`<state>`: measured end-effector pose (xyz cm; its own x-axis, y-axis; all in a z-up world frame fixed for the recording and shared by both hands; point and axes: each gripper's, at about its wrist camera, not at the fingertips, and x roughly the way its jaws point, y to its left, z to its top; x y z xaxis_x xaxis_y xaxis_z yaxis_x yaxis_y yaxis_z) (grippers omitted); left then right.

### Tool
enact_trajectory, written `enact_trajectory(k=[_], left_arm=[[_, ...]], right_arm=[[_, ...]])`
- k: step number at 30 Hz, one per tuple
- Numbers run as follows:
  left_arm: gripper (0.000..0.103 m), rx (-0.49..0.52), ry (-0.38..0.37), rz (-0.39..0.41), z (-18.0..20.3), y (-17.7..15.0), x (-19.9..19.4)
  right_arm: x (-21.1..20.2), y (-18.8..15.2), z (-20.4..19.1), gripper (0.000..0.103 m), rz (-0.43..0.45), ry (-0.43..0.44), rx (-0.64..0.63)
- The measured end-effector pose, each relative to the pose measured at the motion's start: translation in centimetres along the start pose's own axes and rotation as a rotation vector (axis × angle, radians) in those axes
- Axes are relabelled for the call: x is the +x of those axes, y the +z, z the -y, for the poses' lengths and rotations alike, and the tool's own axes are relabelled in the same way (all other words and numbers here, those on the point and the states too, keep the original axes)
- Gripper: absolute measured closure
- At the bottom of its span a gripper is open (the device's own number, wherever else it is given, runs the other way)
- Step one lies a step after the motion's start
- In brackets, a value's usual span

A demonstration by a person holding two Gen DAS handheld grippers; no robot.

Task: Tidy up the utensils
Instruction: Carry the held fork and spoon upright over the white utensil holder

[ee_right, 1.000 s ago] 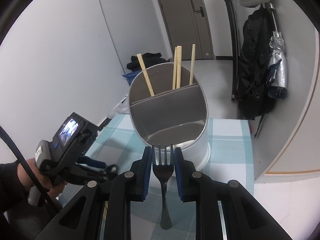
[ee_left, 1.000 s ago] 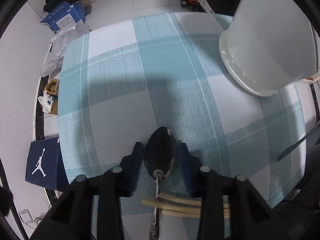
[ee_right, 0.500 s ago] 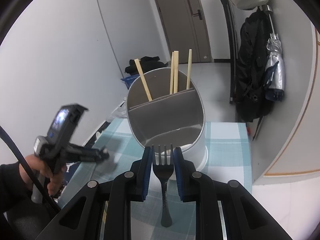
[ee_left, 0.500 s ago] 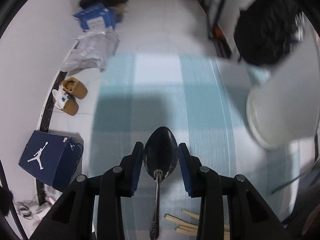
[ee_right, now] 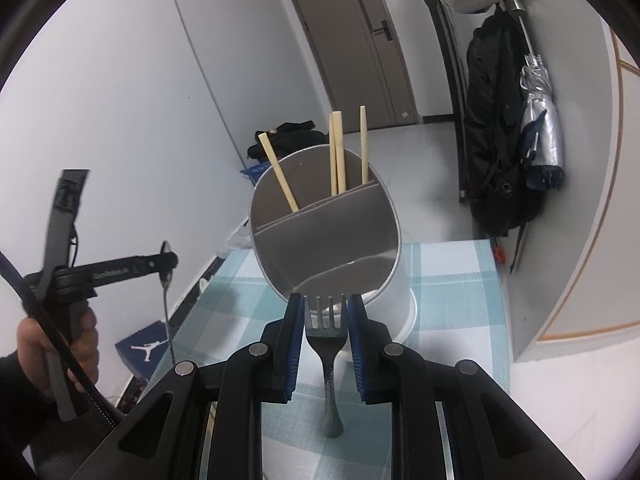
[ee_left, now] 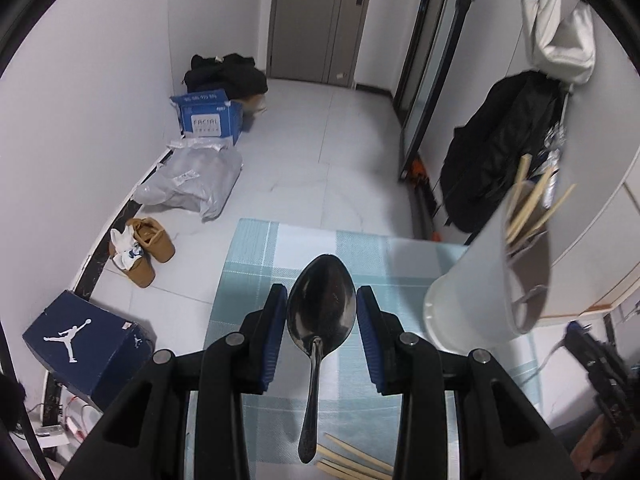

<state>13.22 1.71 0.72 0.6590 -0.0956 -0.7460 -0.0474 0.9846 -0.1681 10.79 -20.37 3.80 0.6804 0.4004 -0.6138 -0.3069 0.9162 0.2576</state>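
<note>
Your left tongs (ee_left: pixel 322 312) are clamped on the bowl of a shiny steel spoon (ee_left: pixel 320 320), blue pads pressed to its two edges and the handle hanging down toward you, clear above the counter (ee_left: pixel 256 264) with its teal-and-white checked cloth. In the right wrist view the same tongs (ee_right: pixel 166 260) are raised at the left, gripped in your hand (ee_right: pixel 60 348), with the spoon dangling beneath. Your right tongs (ee_right: pixel 325 312) are closed narrowly on the neck of a dark metal fork (ee_right: pixel 326 332), tines pointing up toward the white cylindrical utensil holder (ee_right: pixel 324 236). That holder stands on the cloth just beyond the fork; four pale wooden chopsticks (ee_right: pixel 338 152) lean in its rear compartment. More loose wooden chopsticks (ee_left: pixel 352 460) lie on the cloth below the spoon handle.
</note>
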Motion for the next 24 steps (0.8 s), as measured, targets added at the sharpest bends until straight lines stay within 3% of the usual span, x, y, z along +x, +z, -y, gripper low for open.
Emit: enact_trajectory(k=[17,24], left_arm=[[0.072,-0.152,-0.157,0.208,1.3,0.6,-6.0],[0.072,-0.15,-0.202,0.318,3.2,1.6,-8.8]], right_arm=[[-2.9,-0.7,-1.1,0.082,0.066,-0.009,-0.02],[-5.3,0.3,-1.5,0.082,0.115,0.004,-0.013]])
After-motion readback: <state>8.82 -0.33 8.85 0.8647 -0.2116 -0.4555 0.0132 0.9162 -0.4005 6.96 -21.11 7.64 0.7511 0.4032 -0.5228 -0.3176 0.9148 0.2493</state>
